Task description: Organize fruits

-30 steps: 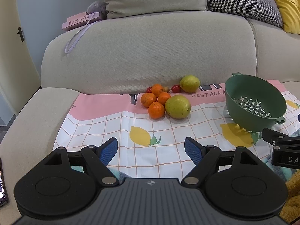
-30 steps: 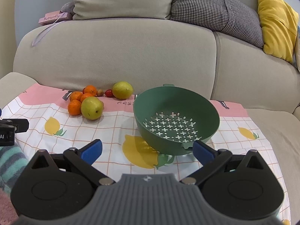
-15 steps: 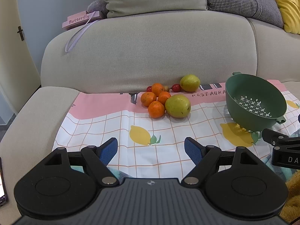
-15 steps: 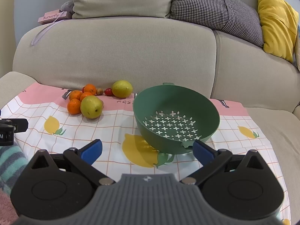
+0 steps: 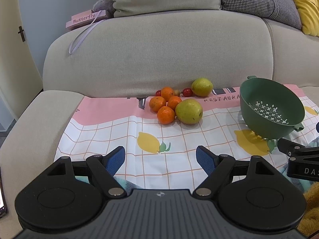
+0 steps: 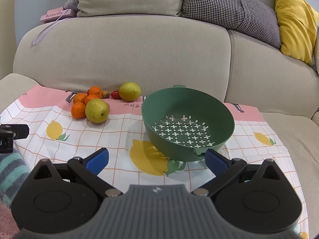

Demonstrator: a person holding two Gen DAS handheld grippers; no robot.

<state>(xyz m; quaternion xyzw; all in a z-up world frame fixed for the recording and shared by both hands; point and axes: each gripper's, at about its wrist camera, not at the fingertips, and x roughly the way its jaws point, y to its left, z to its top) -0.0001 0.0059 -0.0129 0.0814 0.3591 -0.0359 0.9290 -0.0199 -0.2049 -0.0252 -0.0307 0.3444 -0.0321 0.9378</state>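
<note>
No fruit is yet gathered: the colander [image 6: 187,123], at centre right of the right wrist frame, is seen empty, tilted on the cloth [image 5: 123,131]. The fruit [image 5: 177,103] is heaped at upper centre of the left wrist frame, against the sofa back [image 5: 155,53]. Both the left gripper [image 5: 160,159] and right gripper [image 6: 156,159] are held with fingers spread, nothing between them. A reach to the near pear [image 5: 188,111] is judged next; bare cloth lies ahead, though tight neighbours may be nudged.

Beige sofa [image 6: 123,55] — houndstooth cushion [image 6: 231,10], yellow cushion [image 6: 295,20], pink "Butterfly" box [image 5: 85,19].
</note>
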